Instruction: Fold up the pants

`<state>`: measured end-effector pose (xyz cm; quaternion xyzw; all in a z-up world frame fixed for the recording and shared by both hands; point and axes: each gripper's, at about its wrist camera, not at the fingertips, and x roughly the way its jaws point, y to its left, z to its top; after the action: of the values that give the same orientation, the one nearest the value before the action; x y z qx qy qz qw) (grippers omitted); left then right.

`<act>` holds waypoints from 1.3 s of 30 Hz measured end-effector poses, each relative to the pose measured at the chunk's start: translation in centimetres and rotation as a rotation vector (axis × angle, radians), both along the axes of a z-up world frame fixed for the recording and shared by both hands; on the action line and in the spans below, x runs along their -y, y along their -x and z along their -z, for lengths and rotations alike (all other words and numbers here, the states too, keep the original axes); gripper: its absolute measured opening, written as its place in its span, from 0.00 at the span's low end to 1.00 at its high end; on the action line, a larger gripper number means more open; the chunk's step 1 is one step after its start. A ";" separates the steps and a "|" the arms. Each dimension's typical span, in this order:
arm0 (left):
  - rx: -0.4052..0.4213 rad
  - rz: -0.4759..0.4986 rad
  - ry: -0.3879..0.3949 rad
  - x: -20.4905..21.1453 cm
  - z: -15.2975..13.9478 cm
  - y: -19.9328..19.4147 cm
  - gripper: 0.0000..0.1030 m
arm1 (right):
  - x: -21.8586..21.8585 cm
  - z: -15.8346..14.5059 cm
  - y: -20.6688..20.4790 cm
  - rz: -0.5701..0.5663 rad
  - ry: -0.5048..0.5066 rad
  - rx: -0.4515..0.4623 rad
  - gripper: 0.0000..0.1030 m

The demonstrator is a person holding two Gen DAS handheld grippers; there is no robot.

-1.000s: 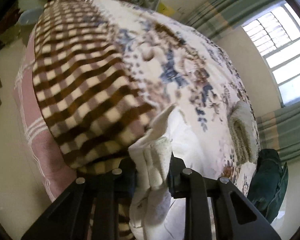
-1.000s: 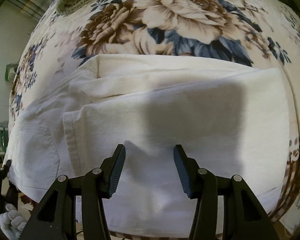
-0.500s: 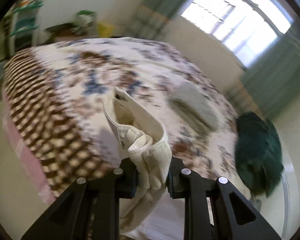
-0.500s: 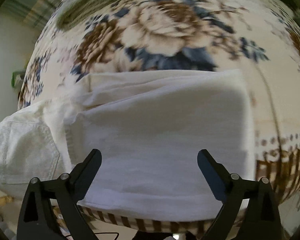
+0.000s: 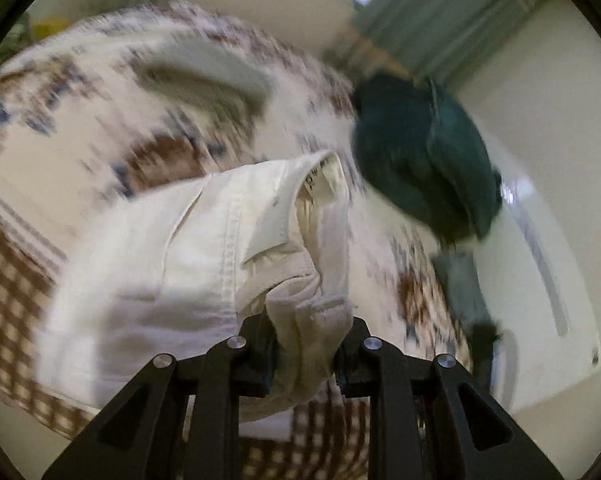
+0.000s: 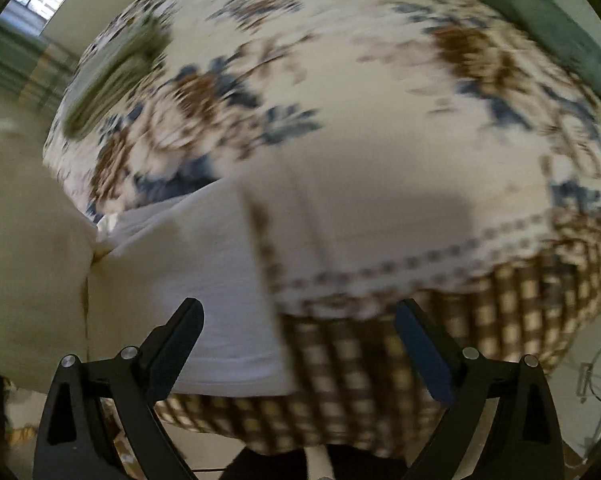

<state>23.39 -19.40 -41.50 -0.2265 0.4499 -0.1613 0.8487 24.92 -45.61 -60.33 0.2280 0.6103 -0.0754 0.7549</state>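
The cream-white pants (image 5: pixel 160 280) lie on a floral blanket (image 5: pixel 80 128) over a bed. My left gripper (image 5: pixel 306 344) is shut on a bunched fold of the pants at the waistband end, lifted above the rest; the open waistband with its label shows just beyond. In the right wrist view the folded pants (image 6: pixel 188 288) lie at the left near the bed's front edge. My right gripper (image 6: pixel 296 336) is wide open and empty, above the blanket's checked border, to the right of the pants.
A dark green garment (image 5: pixel 424 160) lies on the far right of the bed. An olive folded towel (image 5: pixel 204 80) sits farther back, and also shows in the right wrist view (image 6: pixel 116 76). A grey-green item (image 6: pixel 548 28) lies at upper right. Checked border (image 6: pixel 420 360) hangs over the bed edge.
My left gripper has swung right while holding the pants fold, bringing the green garment into view. My right gripper has opened wide and moved right, off the pants.
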 end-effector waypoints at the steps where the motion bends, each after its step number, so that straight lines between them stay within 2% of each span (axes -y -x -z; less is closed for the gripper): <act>1: -0.013 0.028 -0.007 1.3 1.1 0.1 0.18 | 0.9 -0.1 0.3 0.012 0.012 -0.003 0.95; 3: -0.055 0.094 -0.010 3.9 4.1 0.4 0.18 | 2.9 0.0 1.1 0.043 0.053 -0.029 0.95; 6: -0.164 0.156 -0.107 6.6 7.5 0.2 0.20 | 4.7 0.0 2.2 0.066 0.055 -0.029 0.95; 8: -0.193 0.192 -0.164 7.5 8.4 -0.1 0.21 | 5.4 0.0 2.6 0.060 0.036 -0.025 0.95; 11: -0.188 0.232 -0.196 8.0 7.9 -0.4 0.28 | 5.7 0.1 2.7 0.045 -0.014 -0.024 0.95; 13: -0.209 0.268 -0.159 7.9 8.1 -0.4 0.55 | 5.7 0.1 2.9 0.048 -0.079 -0.026 0.95; 16: -0.191 0.269 -0.161 7.4 6.2 0.0 0.77 | 6.1 -0.3 3.6 0.101 -0.187 -0.002 0.95; 17: -0.187 0.266 -0.160 6.9 5.3 0.4 0.78 | 6.1 -0.2 3.7 0.114 -0.225 0.004 0.95; 20: -0.187 0.191 -0.194 4.3 3.3 -0.4 0.78 | 5.3 0.8 2.7 0.105 -0.306 0.008 0.95; 24: -0.175 0.001 -0.251 -3.0 1.0 -2.7 0.78 | 2.3 3.7 -1.1 -0.034 -0.351 0.016 0.95; 27: -0.176 -0.095 -0.339 -7.8 1.2 -4.4 0.78 | 0.3 7.0 -4.1 -0.086 -0.394 0.019 0.95; 30: -0.201 -0.164 -0.397 -12.0 1.8 -5.8 0.78 | -0.4 10.9 -6.0 -0.042 -0.515 -0.055 0.95; 31: -0.203 -0.182 -0.417 -12.8 1.9 -6.2 0.78 | -0.7 11.7 -6.2 -0.012 -0.583 -0.058 0.78; 32: -0.207 -0.193 -0.432 -13.6 2.1 -6.7 0.78 | -0.9 11.4 -6.3 -0.012 -0.599 -0.019 0.40; 35: -0.205 -0.205 -0.442 -14.5 2.7 -7.5 0.78 | -2.3 9.1 -5.8 -0.064 -0.478 0.041 0.20; 39: -0.279 -0.164 -0.373 -13.7 5.2 -9.1 0.78 | -2.3 6.5 -4.2 -0.055 -0.435 0.102 0.14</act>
<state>32.53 -5.68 -46.68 -0.1215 0.5651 0.0268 0.8156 29.09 -43.34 -66.80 0.3720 0.5792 0.0902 0.7197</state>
